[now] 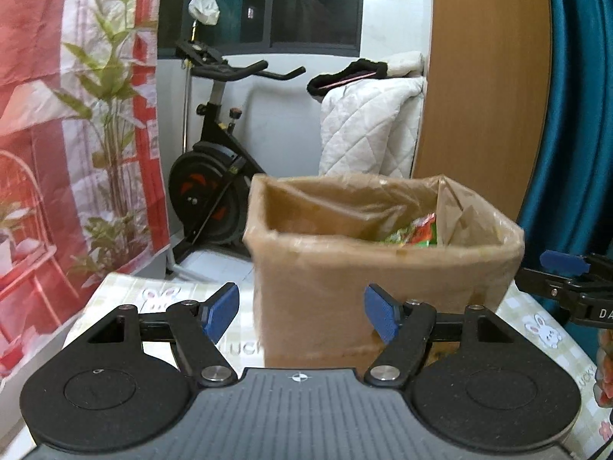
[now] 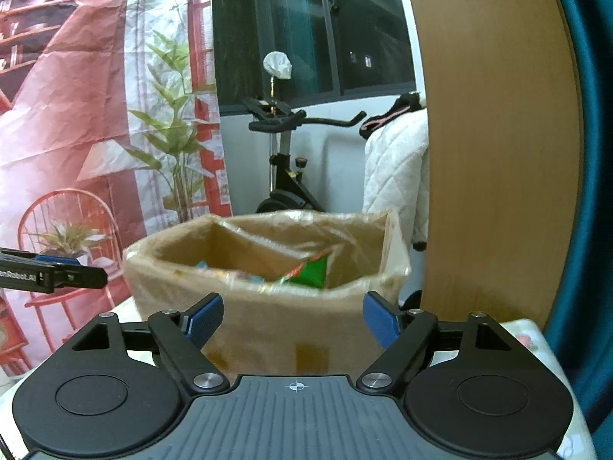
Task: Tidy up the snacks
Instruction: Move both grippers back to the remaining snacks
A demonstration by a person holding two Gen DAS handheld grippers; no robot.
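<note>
while both tools (image 1: 300, 316) (image 2: 293, 316) gape empty, box (image 1: 364, 287) sits on bunny-print tablecloth (image 1: 161, 295); exercise bike (image 1: 214, 176) behind.

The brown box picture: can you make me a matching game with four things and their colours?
Things:
1. cardboard box
2. left gripper pads
3. exercise bike
4. quilt

Colours:
A. white
B. blue
C. brown
D. black

Pairs: 1-C, 2-B, 3-D, 4-A
</note>
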